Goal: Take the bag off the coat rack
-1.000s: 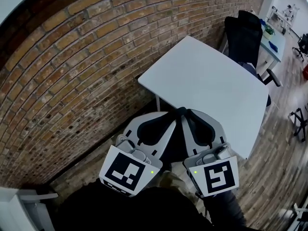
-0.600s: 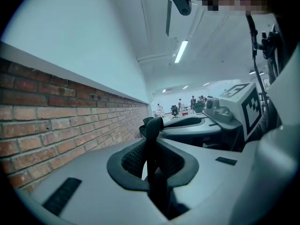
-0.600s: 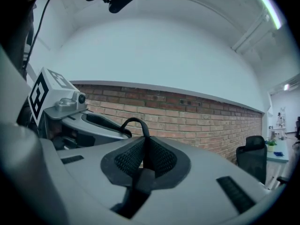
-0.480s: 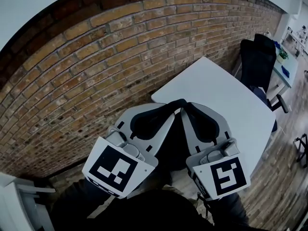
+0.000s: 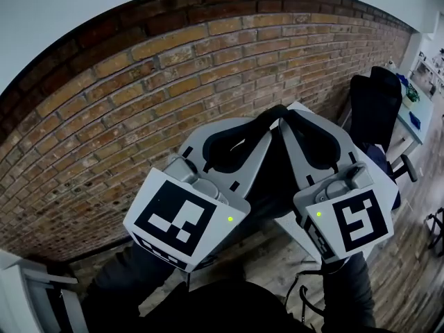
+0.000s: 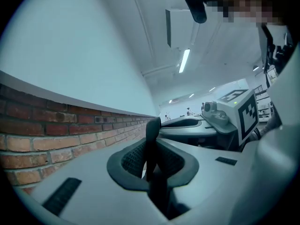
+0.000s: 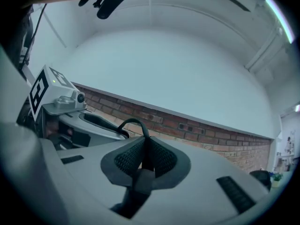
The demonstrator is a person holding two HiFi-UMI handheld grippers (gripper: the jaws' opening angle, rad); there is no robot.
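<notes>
Left gripper (image 5: 267, 120) and right gripper (image 5: 291, 120) held side by side, near level, tips converging in front of the brick wall (image 5: 104, 116). Jaws of each pinched on the black bag strap (image 7: 131, 123), arched from one tip across to the other. Bag body not distinguishable within the dark mass between the grippers.

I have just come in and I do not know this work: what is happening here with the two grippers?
A person holds two grippers side by side before a brick wall. The left gripper and the right gripper are both shut on one black strap, which runs from one to the other. A dark shape hangs below between them. It may be the bag, but I cannot tell.
</notes>
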